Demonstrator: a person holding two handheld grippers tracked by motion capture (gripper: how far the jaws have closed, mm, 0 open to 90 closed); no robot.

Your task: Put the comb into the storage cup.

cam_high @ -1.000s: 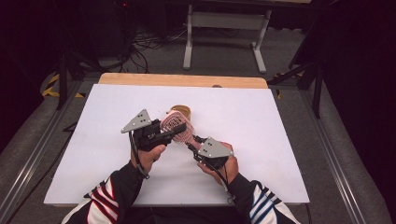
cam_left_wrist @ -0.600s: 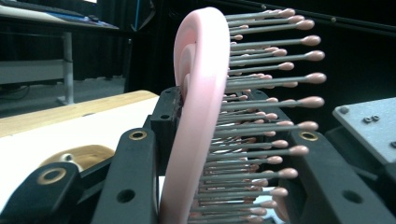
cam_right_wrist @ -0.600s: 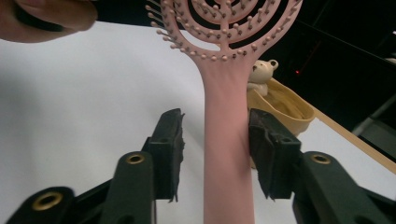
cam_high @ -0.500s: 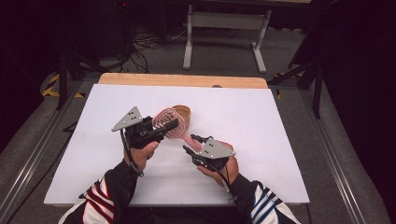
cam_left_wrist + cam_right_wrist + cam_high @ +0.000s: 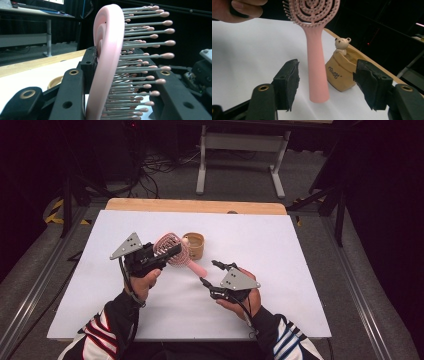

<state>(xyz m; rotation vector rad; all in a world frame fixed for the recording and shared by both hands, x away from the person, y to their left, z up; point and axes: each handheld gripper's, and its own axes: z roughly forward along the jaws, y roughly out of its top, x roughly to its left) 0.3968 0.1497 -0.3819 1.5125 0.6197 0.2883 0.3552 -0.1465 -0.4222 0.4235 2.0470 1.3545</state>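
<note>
On the white table (image 5: 300, 255), the left gripper (image 5: 167, 254) is held up at the left, gripped by the person's left hand (image 5: 142, 282), and its jaws are clamped on the round head of a pink hairbrush (image 5: 172, 251). In the left gripper view the brush head (image 5: 110, 60) is seen edge-on between the two black jaws, the pink back pressed against one jaw and the grey, ball-tipped bristles (image 5: 147, 55) reaching across to the other. From that clamp the handle (image 5: 196, 267) runs out toward the right gripper (image 5: 210, 272), its free end lying just short of that gripper's tips. Just beyond the clamped head, a small tan pot (image 5: 194, 245) stands on the table; whether brush and pot touch cannot be made out from above. In the right gripper view the jaws are spread wide apart, the handle (image 5: 318, 70) is framed between them without being touched by either, and the pot (image 5: 342, 71), shaped like a sack with a little bear figure (image 5: 342, 43) at its mouth, is seen behind the handle, nearer the right-hand jaw. The right gripper is held by the person's right hand (image 5: 242, 297).
</note>
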